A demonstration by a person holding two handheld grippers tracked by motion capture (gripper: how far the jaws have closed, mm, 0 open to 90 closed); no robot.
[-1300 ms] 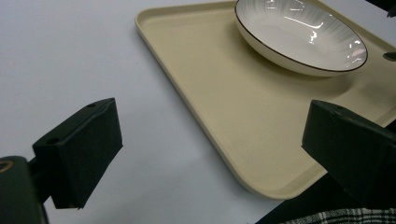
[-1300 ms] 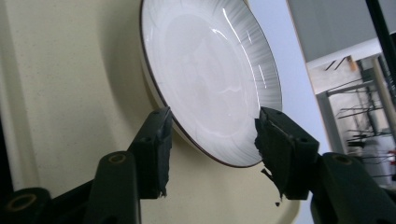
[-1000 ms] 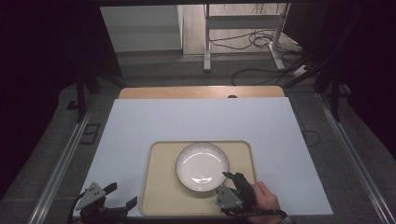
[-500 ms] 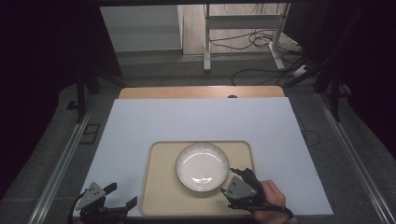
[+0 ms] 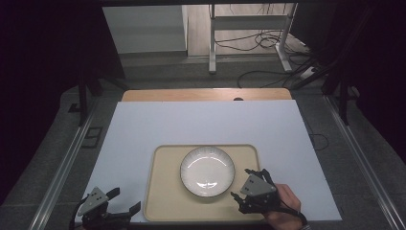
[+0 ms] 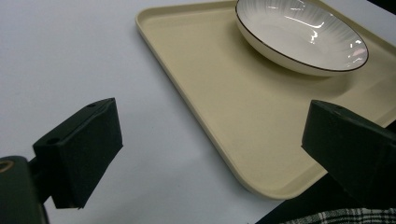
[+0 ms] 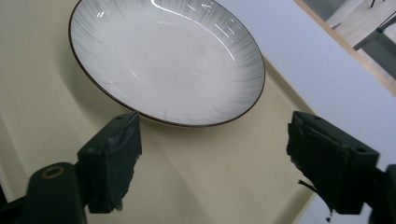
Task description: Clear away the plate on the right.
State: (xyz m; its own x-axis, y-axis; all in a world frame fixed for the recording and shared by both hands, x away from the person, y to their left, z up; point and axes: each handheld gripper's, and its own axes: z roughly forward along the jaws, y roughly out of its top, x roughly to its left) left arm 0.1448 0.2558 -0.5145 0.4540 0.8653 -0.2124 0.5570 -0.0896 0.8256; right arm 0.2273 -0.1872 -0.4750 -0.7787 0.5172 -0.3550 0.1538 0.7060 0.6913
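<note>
the white bowl (image 5: 207, 171) sits on the beige tray (image 5: 165, 201), slightly toward the tray's twelve o'clock side, and the tray lies on the white mat (image 5: 206, 122) near the table's six o'clock edge. from the right gripper (image 5: 245, 188) the bowl lies at about ten o'clock in the high view, just beside the jaw tips but not touching them; in the right gripper view the bowl's dark rim (image 7: 196, 122) curves across just ahead of the gap, one jaw close under the rim, the other out over bare tray. its jaws have just been opening and now stand wide, with nothing between them. the bowl is round, so no long axis matters; what counts is the near rim, which would have to pass between the jaws for any grip. the right hand (image 5: 282, 211) is clearly the nearer one, resting low at the tray's five o'clock corner with the gripper angled up toward the bowl. the left gripper (image 5: 125, 205) waits off the tray's seven o'clock corner, jaws spread wide and empty, pointed across the tray toward the bowl, which lies well apart from it at about one o'clock.
</note>
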